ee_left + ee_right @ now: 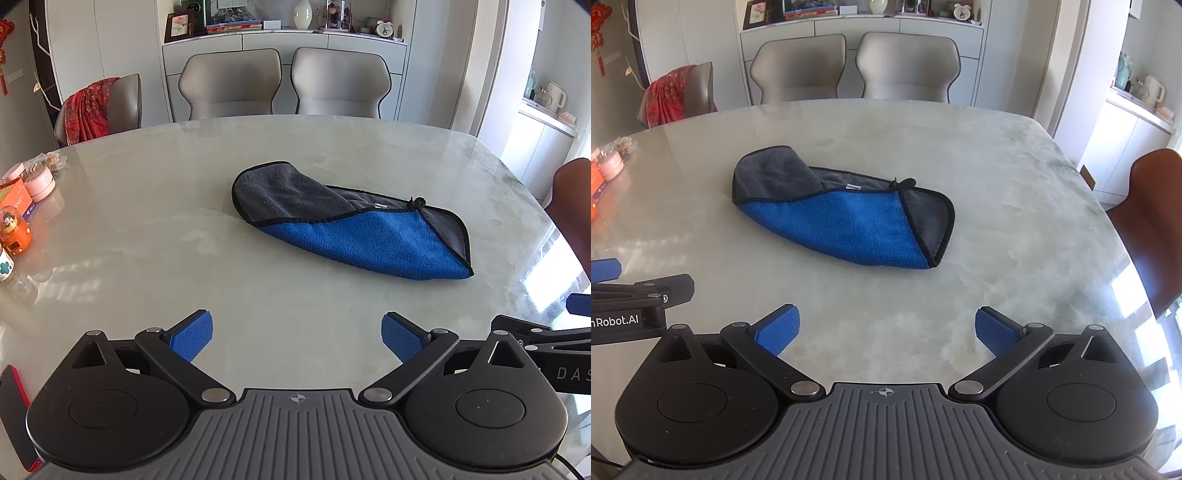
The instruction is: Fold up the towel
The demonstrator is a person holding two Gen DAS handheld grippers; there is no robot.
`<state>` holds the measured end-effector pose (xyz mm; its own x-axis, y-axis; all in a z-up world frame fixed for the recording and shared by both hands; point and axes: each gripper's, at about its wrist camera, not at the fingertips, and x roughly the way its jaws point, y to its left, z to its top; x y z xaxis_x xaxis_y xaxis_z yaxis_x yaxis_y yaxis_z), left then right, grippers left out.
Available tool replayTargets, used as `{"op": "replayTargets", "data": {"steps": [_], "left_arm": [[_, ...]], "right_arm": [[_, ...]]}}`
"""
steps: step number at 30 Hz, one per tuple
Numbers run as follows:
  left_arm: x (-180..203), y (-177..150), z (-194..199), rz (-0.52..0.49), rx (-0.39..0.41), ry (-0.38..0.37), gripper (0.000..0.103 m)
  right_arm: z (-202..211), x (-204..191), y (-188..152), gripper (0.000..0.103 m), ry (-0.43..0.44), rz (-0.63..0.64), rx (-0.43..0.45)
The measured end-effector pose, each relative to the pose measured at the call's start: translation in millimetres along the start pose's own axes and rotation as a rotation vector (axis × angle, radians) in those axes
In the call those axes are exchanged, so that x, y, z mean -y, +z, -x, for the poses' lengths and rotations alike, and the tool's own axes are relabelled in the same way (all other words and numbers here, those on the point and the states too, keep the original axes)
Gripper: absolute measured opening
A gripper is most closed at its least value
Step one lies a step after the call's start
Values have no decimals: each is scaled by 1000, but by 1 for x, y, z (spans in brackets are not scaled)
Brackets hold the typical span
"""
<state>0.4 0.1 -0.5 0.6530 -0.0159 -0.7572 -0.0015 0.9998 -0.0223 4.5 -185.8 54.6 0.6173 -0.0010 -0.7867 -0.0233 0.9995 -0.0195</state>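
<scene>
A small towel, blue on one side and grey on the other with black edging, lies loosely crumpled in the middle of the pale marble table. It also shows in the right wrist view. My left gripper is open and empty, above the table short of the towel. My right gripper is open and empty too, beside the left one. Part of the right gripper shows at the right edge of the left wrist view, and part of the left gripper at the left edge of the right wrist view.
Small pink and orange boxes and a toy stand at the table's left edge, with a red phone near the front left. Two grey chairs stand behind the table, a brown chair to its right.
</scene>
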Motion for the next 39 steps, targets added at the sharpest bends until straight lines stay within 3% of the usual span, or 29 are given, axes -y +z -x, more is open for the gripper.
{"op": "replayTargets", "data": {"steps": [39], "left_arm": [[2,-1,-1,-4,1,7,100]], "right_arm": [[-3,5,-1,102,-4,-1,-20]]}}
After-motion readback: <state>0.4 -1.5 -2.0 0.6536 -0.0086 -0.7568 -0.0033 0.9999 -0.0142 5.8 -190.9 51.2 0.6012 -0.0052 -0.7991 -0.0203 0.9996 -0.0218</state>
